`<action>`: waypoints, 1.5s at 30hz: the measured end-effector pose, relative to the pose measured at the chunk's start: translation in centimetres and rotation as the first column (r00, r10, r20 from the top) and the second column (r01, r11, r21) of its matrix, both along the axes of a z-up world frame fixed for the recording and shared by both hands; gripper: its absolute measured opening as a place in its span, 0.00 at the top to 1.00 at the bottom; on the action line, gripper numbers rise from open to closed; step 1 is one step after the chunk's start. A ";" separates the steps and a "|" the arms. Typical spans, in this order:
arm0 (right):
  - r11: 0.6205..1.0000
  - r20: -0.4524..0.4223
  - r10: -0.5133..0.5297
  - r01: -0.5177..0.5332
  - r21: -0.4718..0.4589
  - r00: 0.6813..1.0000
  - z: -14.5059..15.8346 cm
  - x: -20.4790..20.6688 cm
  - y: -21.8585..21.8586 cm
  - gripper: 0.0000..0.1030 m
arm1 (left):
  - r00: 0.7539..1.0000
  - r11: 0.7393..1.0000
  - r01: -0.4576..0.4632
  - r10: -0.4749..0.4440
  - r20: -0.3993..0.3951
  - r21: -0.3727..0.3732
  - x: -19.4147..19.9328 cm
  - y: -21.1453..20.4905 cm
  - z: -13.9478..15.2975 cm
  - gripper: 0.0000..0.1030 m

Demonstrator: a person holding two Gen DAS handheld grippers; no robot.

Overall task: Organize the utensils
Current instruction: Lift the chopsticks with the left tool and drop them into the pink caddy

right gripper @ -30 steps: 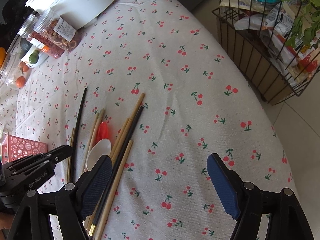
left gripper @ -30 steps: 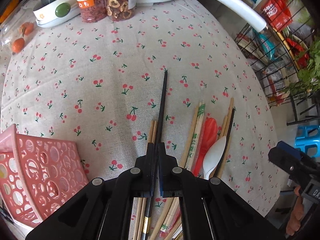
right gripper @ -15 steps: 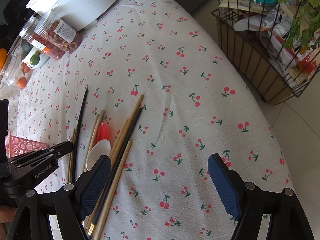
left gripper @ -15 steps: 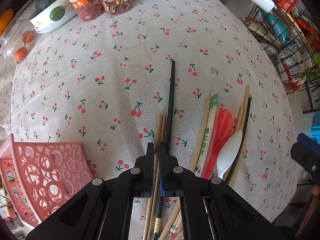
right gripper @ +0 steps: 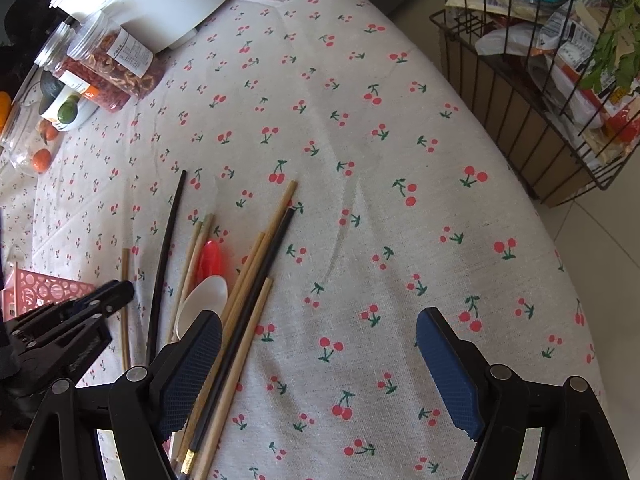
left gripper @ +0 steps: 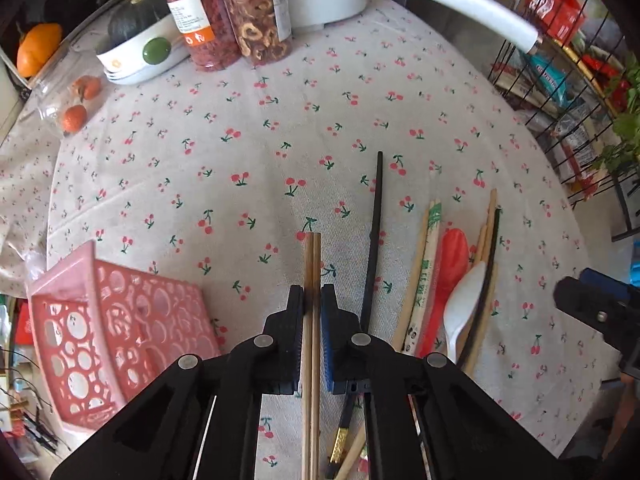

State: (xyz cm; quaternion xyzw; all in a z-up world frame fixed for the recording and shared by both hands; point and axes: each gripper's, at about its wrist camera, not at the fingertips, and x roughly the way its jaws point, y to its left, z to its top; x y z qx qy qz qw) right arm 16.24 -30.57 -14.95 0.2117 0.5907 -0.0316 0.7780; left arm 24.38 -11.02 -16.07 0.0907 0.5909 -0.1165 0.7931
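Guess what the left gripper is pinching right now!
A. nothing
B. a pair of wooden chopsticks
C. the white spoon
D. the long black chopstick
B: the left gripper has its pads closed on the pair of wooden chopsticks, while the black chopstick and white spoon lie on the tablecloth.

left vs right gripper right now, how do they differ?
The left gripper has its jaws shut on a pair of wooden chopsticks, raised off the cloth; the right gripper stands wide open and empty. The left sits by the pink basket, the right over bare tablecloth. Both point steeply down.
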 end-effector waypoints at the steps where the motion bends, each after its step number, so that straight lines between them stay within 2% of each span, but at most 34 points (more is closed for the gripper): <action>1: 1.000 0.002 0.009 -0.009 0.005 1.000 -0.1 0.2 0.3 0.19 | 1.000 1.000 -0.004 0.005 0.011 -0.025 -0.7 0.7 0.9 0.92; 6: 0.998 -0.020 0.059 -0.059 0.003 0.998 -1.3 0.9 2.2 0.20 | 0.996 0.994 0.004 0.006 0.094 -0.105 -4.8 3.9 4.7 0.92; 10: 0.998 -0.064 0.066 -0.065 0.004 0.996 -2.6 1.1 3.0 0.44 | 0.989 0.987 0.007 0.017 0.150 -0.158 -8.3 6.3 6.7 0.92; 15: 0.998 -0.084 0.043 -0.039 0.054 0.996 -3.5 0.8 3.6 0.58 | 0.981 0.973 -0.008 0.052 0.185 -0.231 -11.0 9.5 7.3 0.92; 17: 0.999 -0.073 0.046 -0.046 0.007 0.996 -3.4 0.6 4.3 0.64 | 0.982 0.966 -0.019 0.067 0.179 -0.256 -11.5 10.2 7.1 0.92; 24: 0.989 -0.033 0.040 -0.044 -0.143 0.999 -3.1 -0.6 6.7 0.65 | 0.977 0.958 -0.012 0.072 0.200 -0.287 -11.9 11.6 7.5 0.92; 29: 0.952 -0.031 0.108 -0.112 -0.284 0.994 -3.2 -1.1 9.0 0.66 | 0.975 0.955 -0.032 0.095 0.202 -0.295 -12.2 12.9 7.4 0.92; 30: 0.951 -0.025 0.114 -0.117 -0.286 0.993 -3.2 -1.2 9.1 0.69 | 0.974 0.955 -0.034 0.099 0.205 -0.295 -12.4 13.1 7.4 0.92; 32: 0.960 -0.017 0.107 -0.108 -0.257 0.994 -3.2 -1.4 8.6 0.87 | 0.971 0.956 -0.041 0.107 0.215 -0.291 -12.6 13.5 7.6 0.92; 34: 0.976 -0.002 0.084 -0.083 -0.201 0.996 -3.2 -1.6 7.5 0.94 | 0.964 0.959 -0.048 0.118 0.239 -0.278 -12.9 14.0 7.9 0.92; 38: 0.991 0.049 0.056 -0.050 -0.128 0.997 -2.6 -1.9 6.3 0.95 | 0.949 0.953 -0.067 0.152 0.275 -0.295 -13.8 15.1 9.2 0.92; 42: 0.993 0.139 0.058 -0.043 -0.111 0.989 0.3 -3.7 6.0 0.95 | 0.936 0.948 -0.057 0.160 0.314 -0.314 -15.1 15.8 10.9 0.92; 45: 0.995 0.221 0.059 -0.040 -0.093 0.974 2.8 -5.4 5.9 0.95 | 0.915 0.944 -0.045 0.170 0.365 -0.327 -16.1 16.7 12.9 0.92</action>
